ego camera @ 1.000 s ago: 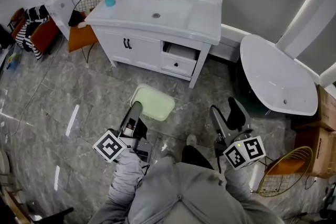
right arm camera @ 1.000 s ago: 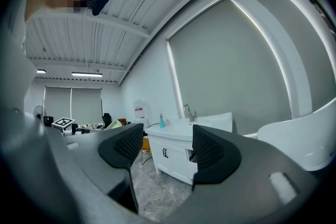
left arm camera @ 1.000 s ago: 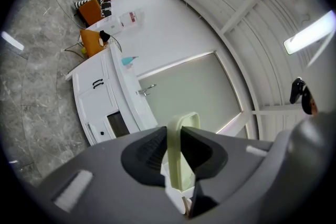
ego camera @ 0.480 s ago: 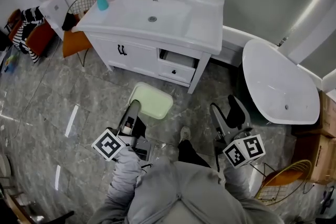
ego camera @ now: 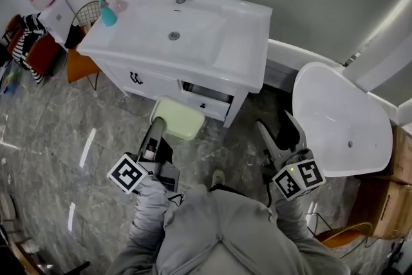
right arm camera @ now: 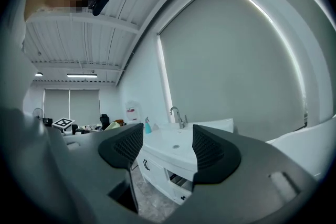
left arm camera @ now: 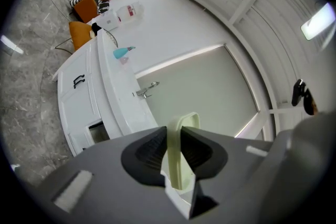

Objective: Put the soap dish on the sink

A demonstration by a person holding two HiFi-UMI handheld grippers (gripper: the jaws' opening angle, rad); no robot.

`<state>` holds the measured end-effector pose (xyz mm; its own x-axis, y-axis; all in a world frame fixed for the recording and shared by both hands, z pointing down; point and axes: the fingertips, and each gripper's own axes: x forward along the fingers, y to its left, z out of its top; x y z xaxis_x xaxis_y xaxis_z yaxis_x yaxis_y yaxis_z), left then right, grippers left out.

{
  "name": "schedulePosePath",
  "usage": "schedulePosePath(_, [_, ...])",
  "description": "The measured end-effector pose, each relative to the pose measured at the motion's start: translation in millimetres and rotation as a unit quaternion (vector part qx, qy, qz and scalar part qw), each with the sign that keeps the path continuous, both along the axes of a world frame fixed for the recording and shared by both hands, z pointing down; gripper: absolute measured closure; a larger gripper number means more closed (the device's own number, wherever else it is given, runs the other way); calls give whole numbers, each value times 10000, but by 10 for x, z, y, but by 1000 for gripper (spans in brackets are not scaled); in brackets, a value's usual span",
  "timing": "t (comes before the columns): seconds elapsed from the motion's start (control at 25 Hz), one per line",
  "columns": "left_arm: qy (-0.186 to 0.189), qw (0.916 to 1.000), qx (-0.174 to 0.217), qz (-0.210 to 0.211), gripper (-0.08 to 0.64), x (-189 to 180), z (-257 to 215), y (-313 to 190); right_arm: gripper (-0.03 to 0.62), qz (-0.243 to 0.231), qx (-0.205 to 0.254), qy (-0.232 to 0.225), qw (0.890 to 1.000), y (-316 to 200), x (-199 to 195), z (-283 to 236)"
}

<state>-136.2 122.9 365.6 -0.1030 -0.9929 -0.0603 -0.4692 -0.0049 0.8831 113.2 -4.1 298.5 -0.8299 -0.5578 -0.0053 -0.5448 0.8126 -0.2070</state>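
While in left tool [ego camera: 159, 134], soap dish [ego camera: 179, 119].

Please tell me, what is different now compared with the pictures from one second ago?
The person has stepped toward the sink, bringing the soap dish nearer to it. Unchanged: the left gripper is shut on the soap dish, and the right gripper is open and empty.

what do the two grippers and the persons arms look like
The left gripper and right gripper are dark grey, each with two tapering jaws lined with black ribbed pads and a white cube bearing black square markers at the rear. The person wears light grey sleeves.
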Motion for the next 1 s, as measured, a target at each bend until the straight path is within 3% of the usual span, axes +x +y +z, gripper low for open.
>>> schedulePosePath(0.44, [-160,9997,-25,174,429,-251,-39,-1056,298,177,-93,38,9998,-804,-57,67])
schedulePosePath(1.0, [-63,9959,-220,873,429,-839,253,-2775,298,1125,-195,207,9932,-1924,-351,127])
